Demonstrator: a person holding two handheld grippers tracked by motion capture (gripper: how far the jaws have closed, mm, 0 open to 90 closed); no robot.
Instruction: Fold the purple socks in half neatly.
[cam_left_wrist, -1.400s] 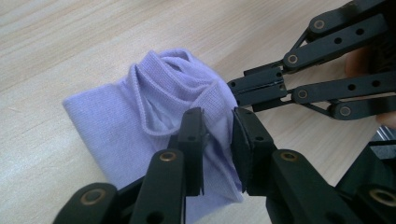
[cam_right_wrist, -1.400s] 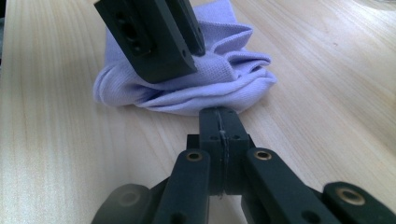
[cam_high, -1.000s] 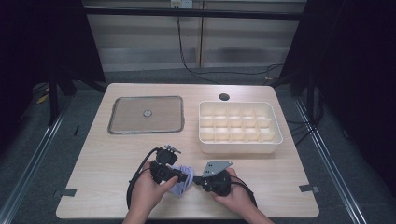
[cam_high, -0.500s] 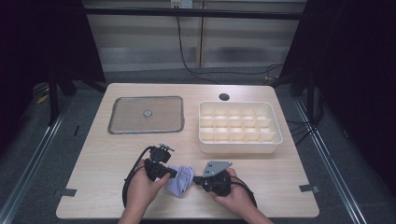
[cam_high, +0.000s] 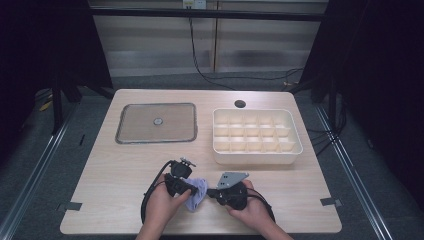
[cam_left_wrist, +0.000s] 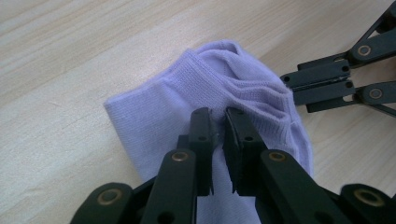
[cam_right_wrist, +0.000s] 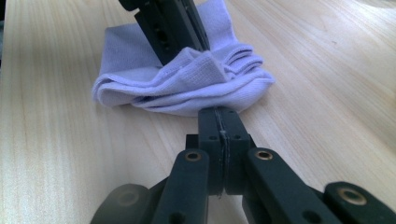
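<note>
High view: a lilac sock (cam_high: 196, 192) lies bunched on the wooden table (cam_high: 110, 175) near the front edge, between the two hands. Left gripper (cam_high: 194, 189) comes at it from the left, right gripper (cam_high: 211, 192) from the right. Left gripper view: jaws have just been closing w/ a fold of sock (cam_left_wrist: 219, 93) between them, pinched, narrow gap left. Right gripper view: jaws pressed together, tips at the sock's (cam_right_wrist: 187, 84) edge; can't tell if any cloth is caught. Behind: a flat tray lid (cam_high: 156, 123) and a white divided box (cam_high: 256, 136), well apart from the sock.
</note>
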